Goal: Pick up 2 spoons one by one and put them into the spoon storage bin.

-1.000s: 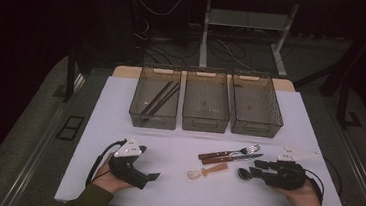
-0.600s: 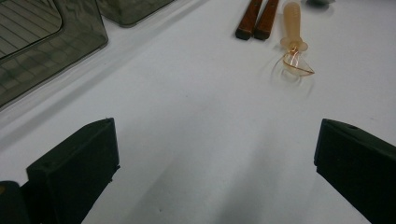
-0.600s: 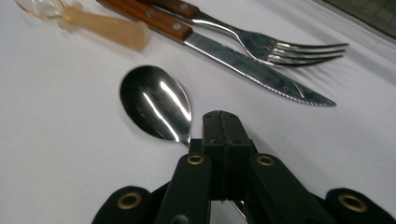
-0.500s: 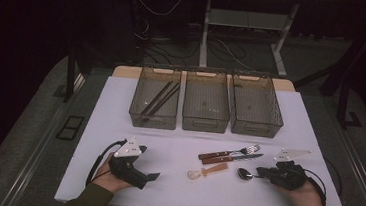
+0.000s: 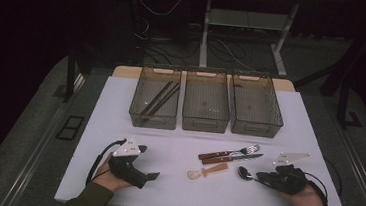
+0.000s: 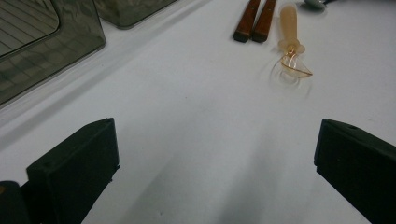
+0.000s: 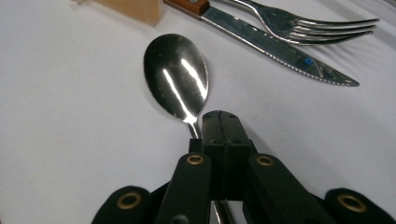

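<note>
The white-topped desk (image 5: 178, 132) carries three smoky clear plastic bins (image 5: 206, 107) in a row at the back, the left one holding dark brown chopsticks (image 5: 160, 98). In front of them lie a wooden-handled fork (image 5: 232, 151), a wooden-handled serrated knife (image 5: 230, 159) and a translucent amber plastic spoon (image 5: 207, 171). The left gripper (image 5: 150, 176) rests on the desk with jaws spread wide around nothing, while the right gripper (image 5: 260, 177) has just closed, pinching the handle of the shiny steel spoon (image 7: 176, 75), whose bowl lies on the desk just right of the amber spoon.
</note>
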The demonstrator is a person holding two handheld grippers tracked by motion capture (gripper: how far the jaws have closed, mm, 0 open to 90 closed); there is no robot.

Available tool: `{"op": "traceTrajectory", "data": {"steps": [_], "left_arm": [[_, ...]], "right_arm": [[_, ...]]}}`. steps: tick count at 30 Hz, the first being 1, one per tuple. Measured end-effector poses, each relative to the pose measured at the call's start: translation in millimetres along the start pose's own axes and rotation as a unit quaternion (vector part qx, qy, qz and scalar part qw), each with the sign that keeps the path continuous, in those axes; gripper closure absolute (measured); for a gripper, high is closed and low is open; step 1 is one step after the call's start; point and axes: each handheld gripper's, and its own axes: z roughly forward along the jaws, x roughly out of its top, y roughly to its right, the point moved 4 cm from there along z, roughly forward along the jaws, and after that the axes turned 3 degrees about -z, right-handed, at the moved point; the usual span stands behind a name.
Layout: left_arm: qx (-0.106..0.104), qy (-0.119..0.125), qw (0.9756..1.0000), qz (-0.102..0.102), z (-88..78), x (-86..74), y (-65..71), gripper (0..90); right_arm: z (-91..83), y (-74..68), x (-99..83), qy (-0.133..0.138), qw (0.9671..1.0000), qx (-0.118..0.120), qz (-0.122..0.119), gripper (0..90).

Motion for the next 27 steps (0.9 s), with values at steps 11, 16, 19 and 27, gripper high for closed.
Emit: {"op": "traceTrajectory", "data": {"steps": [11,16,19,27], "left_arm": [[-0.009,0.004,0.9999,0.0,2.4,1.2,1.2,0.0],[-0.011,0.001,0.9999,0.003,4.8,1.4,2.9,0.0],[-0.011,0.001,0.9999,0.001,5.5,1.4,3.2,0.0],[-0.011,-0.002,0.9999,0.004,6.3,1.3,3.7,0.0]], "right_arm": [[-9.4,0.0,9.8,0.055,0.9981,0.017,0.024,68.4],[1.5,-4.3,20.7,0.065,0.9971,0.035,0.022,55.6],[8.8,-8.5,22.9,0.057,0.9976,0.038,0.011,52.9],[16.0,-8.9,24.3,0.053,0.9982,0.03,0.0,50.1]]}}
